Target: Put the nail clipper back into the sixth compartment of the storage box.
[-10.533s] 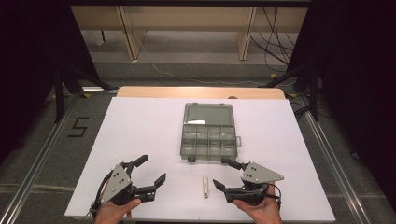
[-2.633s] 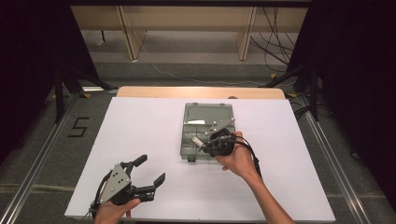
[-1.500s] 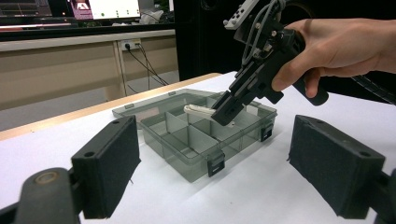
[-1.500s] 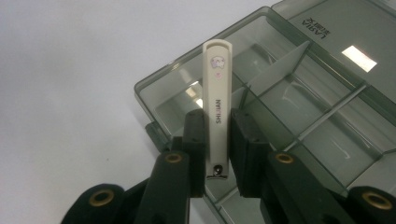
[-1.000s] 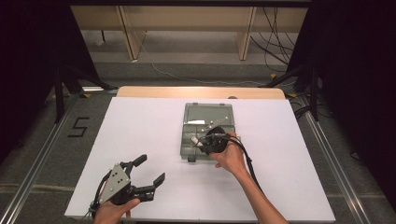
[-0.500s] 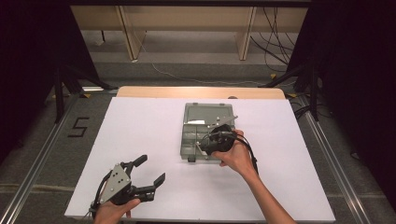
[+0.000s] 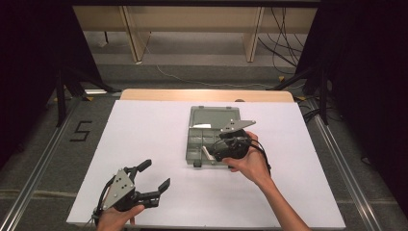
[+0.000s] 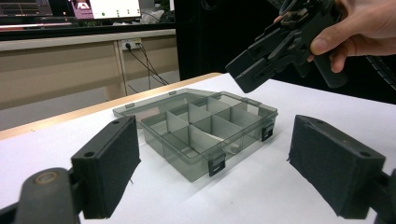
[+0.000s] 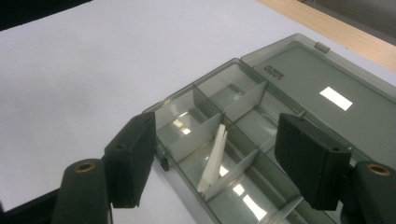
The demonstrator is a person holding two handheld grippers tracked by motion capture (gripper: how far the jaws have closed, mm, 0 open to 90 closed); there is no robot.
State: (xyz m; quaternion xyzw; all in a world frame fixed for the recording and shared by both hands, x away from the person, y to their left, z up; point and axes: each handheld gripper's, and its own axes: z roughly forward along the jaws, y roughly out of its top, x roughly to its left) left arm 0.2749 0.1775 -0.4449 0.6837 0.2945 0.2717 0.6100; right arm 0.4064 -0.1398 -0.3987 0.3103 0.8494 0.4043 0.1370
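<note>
A grey see-through compartment box (image 7: 193, 140) lies open on the white table, its lid (image 7: 211, 115) flat behind it. A white stick (image 9: 212, 161) rests slanted in one of its front compartments, leaning on a divider. My right gripper (image 7: 212, 150) hovers just over that part of the box. Its jaws have just been opening, and in the right gripper view (image 9: 215, 125) they stand wide with the stick below and between them, untouched. My left gripper (image 7: 157, 173) stays at the table's front left, open and empty; in its own view (image 8: 212, 126) it faces the box (image 8: 201, 126).
The white table sheet (image 7: 144, 130) lies bare to the left of the box and in front of it. A wooden strip (image 7: 207, 95) runs along the table's far edge. Metal rails (image 7: 43, 163) flank both sides on the floor.
The right gripper has opened and lifted a little off the box, leaving the white stick in a compartment. The left gripper has stayed put.
</note>
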